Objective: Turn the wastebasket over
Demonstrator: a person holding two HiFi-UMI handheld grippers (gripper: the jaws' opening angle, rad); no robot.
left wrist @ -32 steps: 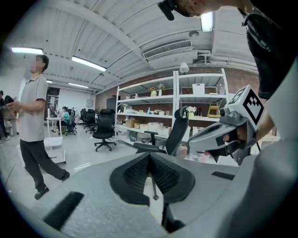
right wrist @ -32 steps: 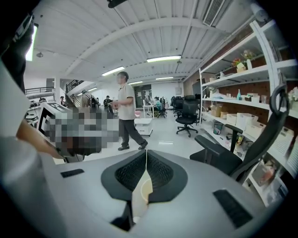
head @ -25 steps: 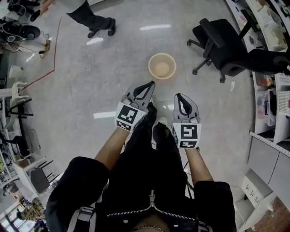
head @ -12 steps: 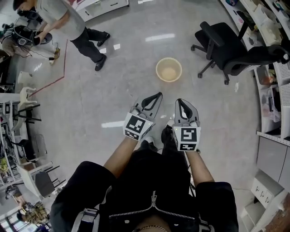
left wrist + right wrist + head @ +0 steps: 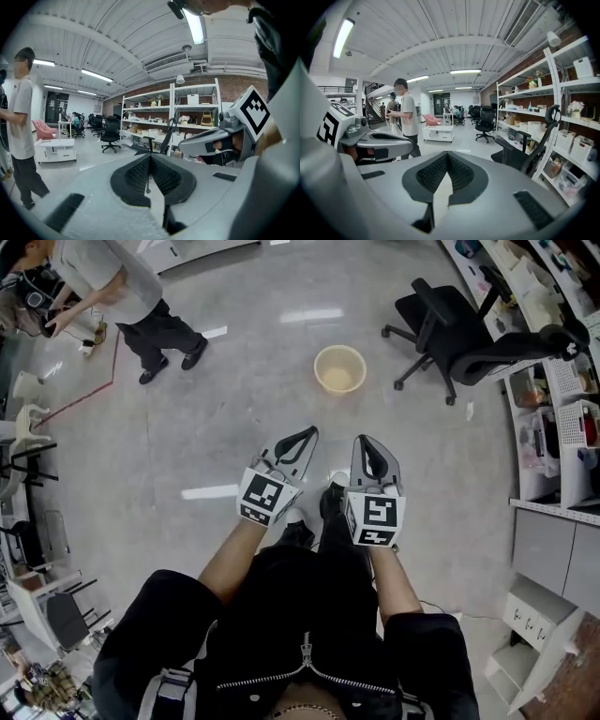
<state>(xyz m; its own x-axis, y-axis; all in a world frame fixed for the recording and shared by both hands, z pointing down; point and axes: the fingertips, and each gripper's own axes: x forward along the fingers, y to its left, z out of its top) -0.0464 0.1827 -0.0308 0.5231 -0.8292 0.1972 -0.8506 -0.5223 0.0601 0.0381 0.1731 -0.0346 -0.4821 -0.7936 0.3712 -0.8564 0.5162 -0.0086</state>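
Note:
The wastebasket is a beige round bucket that stands upright on the grey floor, its mouth facing up and nothing visible inside. It lies ahead of both grippers with bare floor between. My left gripper is shut and holds nothing; its black ribbed pads meet at the tip of the left gripper. My right gripper is beside it, also shut and empty, as the right gripper shows in its own view. Neither gripper view shows the basket.
A black office chair stands right of the basket. Shelving with boxes lines the right wall. A person stands at the upper left by a red floor line. White furniture sits along the left edge.
Both grippers have been carried along over the floor with the wearer's steps, still shut and empty. The standing person at the upper left has come further into view.

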